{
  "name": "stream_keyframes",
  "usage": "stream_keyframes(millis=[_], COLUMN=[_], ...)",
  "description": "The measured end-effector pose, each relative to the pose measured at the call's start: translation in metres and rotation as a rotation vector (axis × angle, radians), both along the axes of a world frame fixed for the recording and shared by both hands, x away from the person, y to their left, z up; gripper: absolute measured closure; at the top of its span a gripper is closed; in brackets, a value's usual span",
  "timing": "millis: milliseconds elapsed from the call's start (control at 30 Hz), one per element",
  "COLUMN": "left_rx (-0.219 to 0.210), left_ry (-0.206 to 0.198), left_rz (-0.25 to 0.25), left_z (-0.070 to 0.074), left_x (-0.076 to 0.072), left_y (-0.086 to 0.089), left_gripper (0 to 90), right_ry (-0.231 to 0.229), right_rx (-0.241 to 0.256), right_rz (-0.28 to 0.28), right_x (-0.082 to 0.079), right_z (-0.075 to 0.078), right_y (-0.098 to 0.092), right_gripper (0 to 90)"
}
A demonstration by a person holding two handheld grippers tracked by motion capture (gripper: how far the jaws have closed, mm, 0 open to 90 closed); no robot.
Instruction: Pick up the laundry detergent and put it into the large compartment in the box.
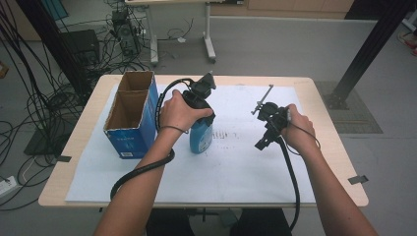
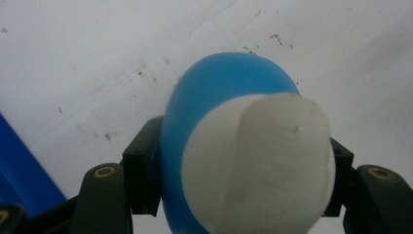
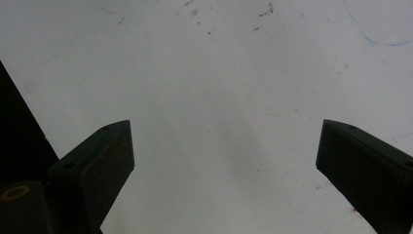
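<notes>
While the left gripper (image 1: pixel 200 105) is clamping a blue bottle (image 1: pixel 201 136) from above, the bottle is standing upright on the white sheet (image 1: pixel 236 167) that is covering the table (image 1: pixel 86 135). In the left gripper view the two black jaws are pressing against either side of the bottle (image 2: pixel 214 97), just below its white cap (image 2: pixel 258 165), and the camera is looking straight down over the cap toward the sheet (image 2: pixel 97 48). Whether the bottle's base is resting on the sheet or sitting slightly clear of it cannot be told. The person's left hand (image 1: pixel 178 112) is wrapping around the gripper's body, with the cable (image 1: pixel 142 169) trailing back along the forearm.

Just beside the bottle, on its left in the high view, an open blue cardboard box (image 1: pixel 130 115) is standing on the sheet; it is divided into two compartments, and both are showing bare brown inner walls. A blue edge of the box (image 2: pixel 22 170) is showing at the lower left of the left gripper view.

The right gripper (image 1: pixel 268 129) is being held in the right hand (image 1: pixel 297 129), well apart from the bottle, toward the right half of the sheet. In the right gripper view its jaws are standing wide apart with nothing between them, pointing down at the stained white sheet (image 3: pixel 219 97).
</notes>
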State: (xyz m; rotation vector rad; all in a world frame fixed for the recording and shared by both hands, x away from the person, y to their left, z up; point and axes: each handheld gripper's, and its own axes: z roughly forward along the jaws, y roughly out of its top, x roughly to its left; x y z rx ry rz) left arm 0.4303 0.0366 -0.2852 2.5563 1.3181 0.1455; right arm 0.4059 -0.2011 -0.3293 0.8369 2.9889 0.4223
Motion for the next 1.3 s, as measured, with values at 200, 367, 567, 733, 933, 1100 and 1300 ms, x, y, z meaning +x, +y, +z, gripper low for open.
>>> stream_keyframes(millis=[200, 367, 567, 733, 933, 1100, 1300], left_rx=[0.0, 0.0, 0.001, 0.002, 0.002, 0.003, 0.004], left_ry=[0.001, 0.002, 0.001, 0.001, 0.005, 0.006, 0.007], left_rz=[-0.002, -0.002, 0.0, 0.001, 0.004, 0.004, 0.006], left_z=[0.0001, 0.0001, 0.0001, 0.0001, 0.0002, 0.0003, 0.0003], left_x=[0.0002, -0.0002, -0.0005, -0.0006, -0.0002, -0.0002, -0.0001], left_y=[0.0002, 0.0004, 0.0, 0.0001, -0.0001, -0.0001, -0.0003], left_gripper=[37.1, 37.1, 37.1, 37.1, 37.1, 37.1, 37.1], right_ry=[-0.001, 0.001, -0.003, 0.001, -0.006, -0.001, -0.001], right_rx=[0.0, 0.003, 0.007, 0.004, 0.006, 0.007, 0.009], right_rz=[0.003, -0.002, 0.001, -0.004, 0.006, 0.002, 0.002], right_x=[0.0002, -0.0002, -0.0002, -0.0006, -0.0001, 0.0, 0.0], right_z=[0.0, 0.0003, 0.0004, 0.0005, 0.0006, 0.0004, 0.0005], right_y=[-0.0003, 0.0, 0.0003, 0.0003, 0.0002, -0.0003, -0.0004], right_gripper=[6.7, 6.7, 6.7, 6.7, 6.7, 6.7, 6.7])
